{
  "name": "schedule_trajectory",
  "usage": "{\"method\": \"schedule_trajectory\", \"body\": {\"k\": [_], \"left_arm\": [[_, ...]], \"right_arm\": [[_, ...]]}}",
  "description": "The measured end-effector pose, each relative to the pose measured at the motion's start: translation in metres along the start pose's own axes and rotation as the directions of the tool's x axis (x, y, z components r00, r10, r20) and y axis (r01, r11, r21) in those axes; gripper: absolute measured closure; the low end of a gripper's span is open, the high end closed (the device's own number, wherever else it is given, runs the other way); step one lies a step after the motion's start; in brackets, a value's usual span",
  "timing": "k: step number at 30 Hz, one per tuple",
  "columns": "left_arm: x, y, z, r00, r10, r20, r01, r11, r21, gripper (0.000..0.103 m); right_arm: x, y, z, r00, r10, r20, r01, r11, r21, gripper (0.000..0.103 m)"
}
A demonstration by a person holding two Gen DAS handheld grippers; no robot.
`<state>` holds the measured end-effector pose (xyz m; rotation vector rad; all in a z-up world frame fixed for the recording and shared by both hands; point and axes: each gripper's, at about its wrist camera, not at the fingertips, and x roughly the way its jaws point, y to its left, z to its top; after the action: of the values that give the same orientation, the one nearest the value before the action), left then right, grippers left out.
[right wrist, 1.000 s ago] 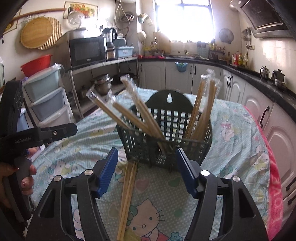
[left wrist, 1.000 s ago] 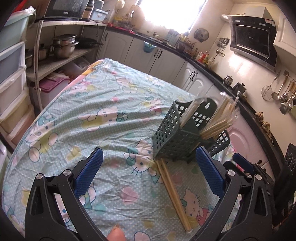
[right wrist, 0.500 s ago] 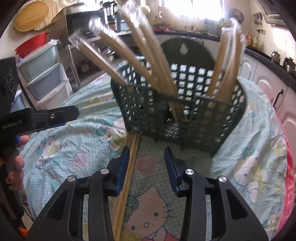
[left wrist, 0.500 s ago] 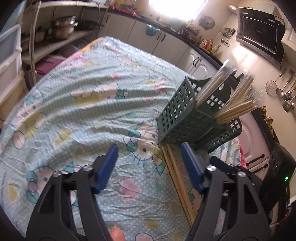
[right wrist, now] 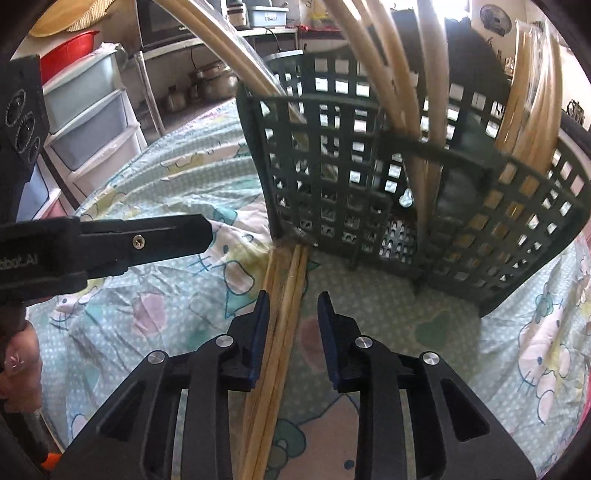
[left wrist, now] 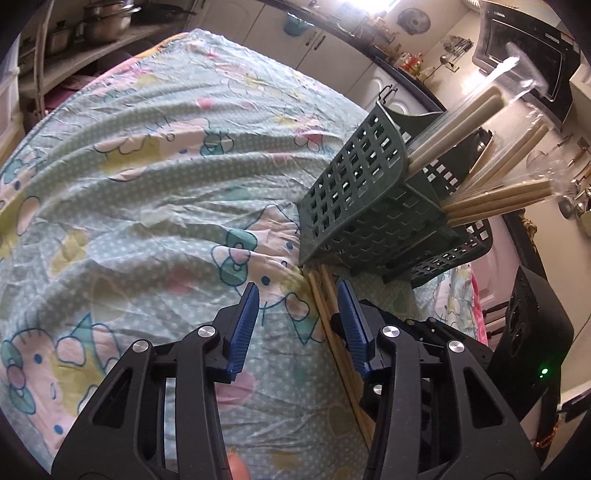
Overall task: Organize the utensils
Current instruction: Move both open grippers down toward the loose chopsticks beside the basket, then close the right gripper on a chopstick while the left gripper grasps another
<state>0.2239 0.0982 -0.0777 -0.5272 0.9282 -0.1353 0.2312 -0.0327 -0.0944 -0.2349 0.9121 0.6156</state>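
A pair of bare wooden chopsticks (left wrist: 325,306) lies on the cartoon-print cloth, one end against the foot of a dark green lattice basket (left wrist: 362,206). Several wrapped chopstick pairs (left wrist: 476,114) stand in the basket. My left gripper (left wrist: 297,291) hovers low over the pair with its jaws closing. The sticks lie between the pads, close to the right one, and are not pinched. My right gripper (right wrist: 293,297) is closing too. The chopsticks (right wrist: 291,280) run along its left pad, and the right pad is apart from them. The basket (right wrist: 406,166) stands just beyond.
One of the left gripper's fingers (right wrist: 147,240) reaches in from the left, with a person's hand (right wrist: 14,354) behind it. Plastic drawers (right wrist: 88,110) and a shelf with pots (left wrist: 103,22) stand beyond the table. Kitchen cabinets (left wrist: 314,44) line the far wall.
Both grippers have come down and forward toward the chopsticks on the cloth, and both pairs of jaws have narrowed a lot. The basket now looms much larger in the right wrist view.
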Motion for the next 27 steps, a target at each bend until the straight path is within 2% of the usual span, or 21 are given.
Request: {"method": "schedule_trajectory", "body": {"k": [5,10,14,20,23,27], "left_arm": [[0.013,-0.004,0.003,0.999,-0.017,-0.035,0.017,1.0,0.0,0.073],[0.034,-0.012,0.003,0.996,-0.012,-0.085,0.014,1.0,0.016,0.074],[0.047,-0.017,0.003,0.994,0.016,-0.108,-0.013,1.0,0.026,0.076],[0.057,-0.02,0.009,0.991,0.051,-0.125,-0.048,0.998,0.032,0.078],[0.06,-0.022,0.012,0.988,0.086,-0.128,-0.08,0.996,0.05,0.084],[0.064,-0.019,0.014,0.987,0.092,-0.131,-0.086,0.995,0.049,0.091]], "right_arm": [[0.003,-0.009,0.0,1.0,-0.006,-0.008,0.006,1.0,0.027,0.081],[-0.002,-0.02,-0.007,1.0,0.012,-0.009,-0.011,0.999,0.048,0.084],[-0.007,-0.029,-0.01,1.0,0.017,-0.018,-0.016,0.998,0.054,0.092],[-0.014,-0.047,-0.015,0.998,0.051,-0.032,-0.047,0.992,0.115,0.093],[-0.019,-0.055,-0.016,0.996,0.08,-0.03,-0.074,0.986,0.148,0.094],[-0.032,-0.06,-0.019,0.996,0.088,-0.01,-0.085,0.985,0.15,0.094]]}}
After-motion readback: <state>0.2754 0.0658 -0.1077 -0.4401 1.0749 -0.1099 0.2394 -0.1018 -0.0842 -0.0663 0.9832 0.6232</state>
